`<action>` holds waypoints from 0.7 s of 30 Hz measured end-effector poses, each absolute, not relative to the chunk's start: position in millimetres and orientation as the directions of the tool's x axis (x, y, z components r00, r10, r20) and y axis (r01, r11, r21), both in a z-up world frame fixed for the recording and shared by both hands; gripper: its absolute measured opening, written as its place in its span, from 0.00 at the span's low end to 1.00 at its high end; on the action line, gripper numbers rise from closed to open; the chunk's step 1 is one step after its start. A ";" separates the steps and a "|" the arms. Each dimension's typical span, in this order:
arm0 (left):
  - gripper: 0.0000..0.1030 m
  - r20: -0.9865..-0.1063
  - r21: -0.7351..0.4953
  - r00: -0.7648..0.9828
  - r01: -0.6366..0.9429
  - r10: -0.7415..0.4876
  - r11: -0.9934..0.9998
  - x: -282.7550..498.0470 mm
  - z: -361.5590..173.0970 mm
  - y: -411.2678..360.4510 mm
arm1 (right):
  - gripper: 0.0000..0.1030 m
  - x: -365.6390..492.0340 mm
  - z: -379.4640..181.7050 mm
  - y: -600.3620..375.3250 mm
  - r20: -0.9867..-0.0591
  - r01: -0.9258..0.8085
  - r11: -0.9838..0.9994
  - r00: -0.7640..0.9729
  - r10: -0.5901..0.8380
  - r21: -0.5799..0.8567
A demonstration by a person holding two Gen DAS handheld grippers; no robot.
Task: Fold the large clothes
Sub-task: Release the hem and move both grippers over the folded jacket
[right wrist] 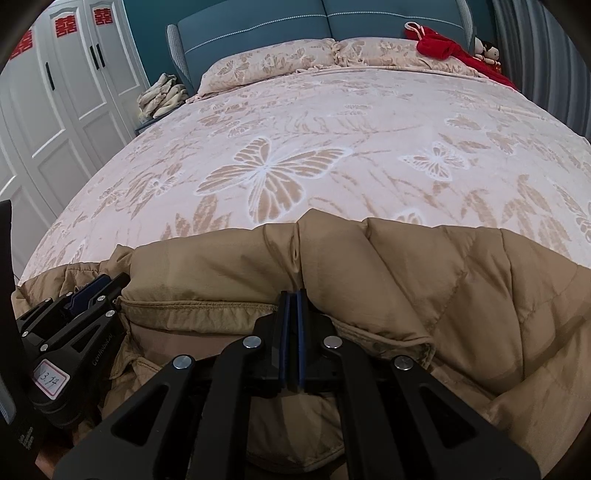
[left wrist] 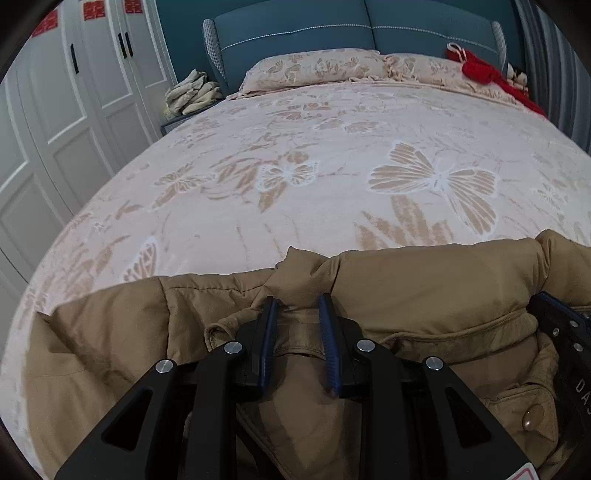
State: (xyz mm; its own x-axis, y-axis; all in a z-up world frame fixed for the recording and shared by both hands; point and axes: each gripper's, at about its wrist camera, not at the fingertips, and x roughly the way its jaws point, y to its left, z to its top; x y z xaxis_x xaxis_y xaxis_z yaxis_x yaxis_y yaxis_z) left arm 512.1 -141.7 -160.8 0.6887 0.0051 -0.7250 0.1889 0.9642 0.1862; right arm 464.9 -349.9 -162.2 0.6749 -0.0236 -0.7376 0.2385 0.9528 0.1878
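A tan quilted jacket lies bunched at the near edge of the bed, its snap button facing up. My left gripper holds a thick fold of the jacket's collar edge between its blue pads, jaws a little apart around the fabric. It also shows in the right wrist view as the left gripper at the left edge. My right gripper is shut, its pads pressed together on a thin pinch of the jacket, with a crease running up from the tips. The right gripper pokes in at the frame's right edge.
The bed cover has a pink butterfly print and stretches away flat. Two pillows lie against the blue headboard. A red garment and a doll sit far right. White wardrobe doors and a beige cloth pile stand left.
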 end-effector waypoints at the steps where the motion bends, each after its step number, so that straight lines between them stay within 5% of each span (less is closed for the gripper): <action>1: 0.25 -0.725 0.202 0.688 0.187 0.018 0.961 510.4 -157.7 -142.9 | 0.01 465.8 -158.6 -349.0 -0.747 0.244 0.954 0.664 -0.036 0.172; 4: 0.41 -0.736 0.242 0.676 0.197 0.047 0.950 496.8 -139.9 -140.2 | 0.05 459.5 -139.5 -342.2 -0.775 0.242 0.965 0.626 -0.081 0.095; 7: 0.72 -0.744 0.163 0.668 0.217 -0.025 0.963 458.2 -108.3 -116.6 | 0.47 414.6 -106.3 -337.6 -0.763 0.230 0.963 0.644 -0.043 0.140; 14: 0.80 -0.825 -0.106 0.510 0.286 -0.245 0.952 334.8 -68.6 8.3 | 0.63 216.9 -52.0 -355.5 -0.725 0.198 0.947 0.686 0.052 0.254; 21: 0.80 -0.882 -0.276 0.397 -0.003 -0.252 0.961 226.6 -86.6 160.2 | 0.67 29.8 -69.3 -398.0 -0.801 0.458 0.854 0.593 -0.085 0.248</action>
